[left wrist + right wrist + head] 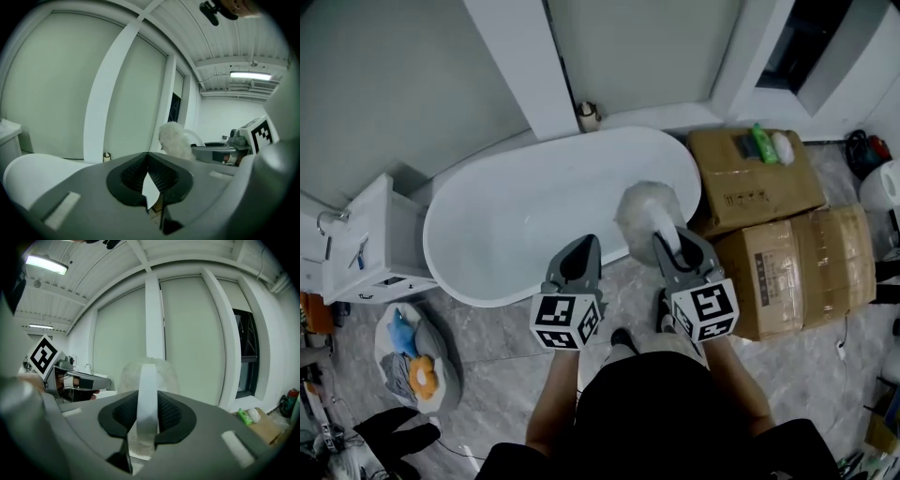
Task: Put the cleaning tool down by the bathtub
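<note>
Cleaning tool (647, 208), a fluffy white round head on a flat white plastic handle, is held up in the right gripper (678, 251). The jaws of that grey two-jaw claw are clamped on the handle from both sides, and the handle stands upright between the ribbed pads in the right gripper view. From the head view, the fluffy head shows over the right end of the white oval bathtub (525, 220), at its rim; whether it touches the tub cannot be told. Just beside it, the left gripper (578, 258) is closed with nothing in it, its jaw tips meeting. Brown cardboard boxes (769, 253) stand against the tub's right end on the grey marbled floor (506, 347). A green bottle (764, 142) lies on the farther box.
</note>
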`<state>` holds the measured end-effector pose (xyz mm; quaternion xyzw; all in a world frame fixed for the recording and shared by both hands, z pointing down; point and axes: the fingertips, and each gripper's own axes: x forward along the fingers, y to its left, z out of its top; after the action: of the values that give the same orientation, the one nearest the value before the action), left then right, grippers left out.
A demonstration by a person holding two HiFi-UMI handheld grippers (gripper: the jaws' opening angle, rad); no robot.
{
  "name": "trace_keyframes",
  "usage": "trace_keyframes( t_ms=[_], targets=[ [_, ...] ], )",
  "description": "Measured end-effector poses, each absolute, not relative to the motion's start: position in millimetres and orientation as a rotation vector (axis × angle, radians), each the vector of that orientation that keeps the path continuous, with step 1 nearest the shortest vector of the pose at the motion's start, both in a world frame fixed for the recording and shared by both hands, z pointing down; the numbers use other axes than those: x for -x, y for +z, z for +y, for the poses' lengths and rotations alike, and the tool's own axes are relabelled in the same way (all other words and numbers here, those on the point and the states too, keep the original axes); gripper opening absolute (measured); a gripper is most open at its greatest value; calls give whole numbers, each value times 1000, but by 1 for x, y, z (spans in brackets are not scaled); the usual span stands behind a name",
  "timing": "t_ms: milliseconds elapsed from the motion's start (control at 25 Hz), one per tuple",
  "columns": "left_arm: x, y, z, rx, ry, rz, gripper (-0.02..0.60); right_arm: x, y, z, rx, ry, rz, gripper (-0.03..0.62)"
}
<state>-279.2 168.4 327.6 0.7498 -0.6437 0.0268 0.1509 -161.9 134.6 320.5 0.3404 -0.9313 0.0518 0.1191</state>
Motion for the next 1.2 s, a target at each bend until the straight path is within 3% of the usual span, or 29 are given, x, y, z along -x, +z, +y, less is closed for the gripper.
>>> trace_keyframes(
  t_ms=[1200],
  targets=[
    [62, 342, -44, -2313, 207, -1642, -2, -75, 353, -72, -1284, 263, -2589, 95]
  ],
)
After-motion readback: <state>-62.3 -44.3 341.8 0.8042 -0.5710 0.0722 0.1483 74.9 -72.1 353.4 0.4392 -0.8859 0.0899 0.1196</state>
